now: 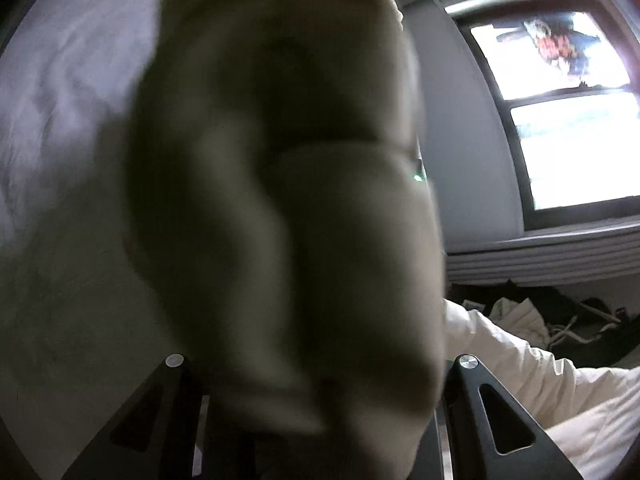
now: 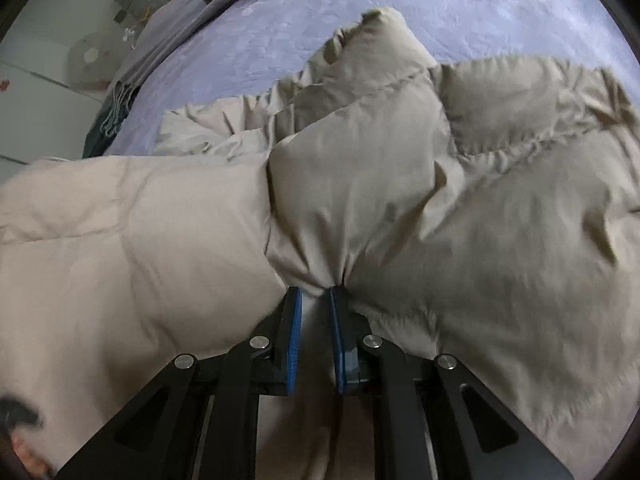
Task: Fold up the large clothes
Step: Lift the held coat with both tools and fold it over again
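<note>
A large beige puffer jacket (image 2: pixel 400 184) lies spread on a lavender bedspread (image 2: pixel 320 20). My right gripper (image 2: pixel 316 292) is shut on a pinch of the jacket's fabric, which bunches between its blue pads (image 2: pixel 294 320). In the left wrist view a thick blurred fold of the same jacket (image 1: pixel 288 200) hangs right in front of the camera and hides the fingertips of my left gripper (image 1: pixel 320 420). Only the black finger bases show on each side of the fold.
The bedspread also shows in the left wrist view (image 1: pixel 60 160). A bright window (image 1: pixel 560 112) and wall are at the right, with a white garment (image 1: pixel 540 360) and dark clutter below. A grey blanket (image 2: pixel 180 28) lies along the bed's left edge above a tiled floor (image 2: pixel 40 92).
</note>
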The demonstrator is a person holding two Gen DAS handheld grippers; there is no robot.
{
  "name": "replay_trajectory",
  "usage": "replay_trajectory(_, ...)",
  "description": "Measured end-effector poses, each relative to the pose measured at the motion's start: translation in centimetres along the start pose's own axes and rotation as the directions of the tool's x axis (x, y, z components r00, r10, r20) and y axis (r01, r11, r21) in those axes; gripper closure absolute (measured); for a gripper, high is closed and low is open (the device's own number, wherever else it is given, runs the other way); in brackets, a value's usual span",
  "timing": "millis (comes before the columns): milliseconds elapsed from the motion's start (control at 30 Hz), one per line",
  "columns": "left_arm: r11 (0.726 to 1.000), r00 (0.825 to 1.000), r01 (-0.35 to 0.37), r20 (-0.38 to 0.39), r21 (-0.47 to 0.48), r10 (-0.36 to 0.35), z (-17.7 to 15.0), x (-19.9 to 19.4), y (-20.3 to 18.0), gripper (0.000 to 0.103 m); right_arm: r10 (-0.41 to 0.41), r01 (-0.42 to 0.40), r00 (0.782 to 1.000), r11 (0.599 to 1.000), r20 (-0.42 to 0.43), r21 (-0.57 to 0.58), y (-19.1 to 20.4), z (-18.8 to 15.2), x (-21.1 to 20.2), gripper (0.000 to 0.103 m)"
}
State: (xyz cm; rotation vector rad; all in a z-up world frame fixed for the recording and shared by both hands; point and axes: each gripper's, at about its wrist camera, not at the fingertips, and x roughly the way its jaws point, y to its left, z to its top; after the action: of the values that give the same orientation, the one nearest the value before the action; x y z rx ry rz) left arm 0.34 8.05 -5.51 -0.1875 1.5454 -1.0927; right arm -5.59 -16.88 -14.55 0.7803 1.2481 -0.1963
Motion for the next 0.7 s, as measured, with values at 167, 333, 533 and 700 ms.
replay_trajectory(167, 0.997, 0.997, -0.080, -0.019, 0.018, 0.081, 1.3, 2.9, -5.6, 0.076, 0.076, -0.075, 0.997, 0.996, -0.020, 0.054, -1.8, 1.0, 1.9, 0.094)
replay_trajectory(333, 0.991, 0.990, -0.136, -0.034, 0.016, 0.137, 3.0, 5.7, -9.3, 0.076, 0.177, -0.171, 0.983, 0.978, -0.040, 0.118, -3.7, 1.6, 2.6, 0.098)
replay_trajectory(533, 0.989, 0.987, -0.122, -0.091, 0.084, 0.130, 4.3, 9.2, -12.6, 0.069, 0.256, -0.257, 0.966, 0.955, 0.022, 0.147, -7.2, 0.3, -3.3, 0.093)
replay_trajectory(700, 0.997, 0.988, 0.042, -0.149, 0.066, -0.031, 5.2, 12.9, -13.6, 0.030, 0.247, -0.264, 0.963, 0.942, 0.105, 0.207, -11.7, -2.5, -7.9, 0.093)
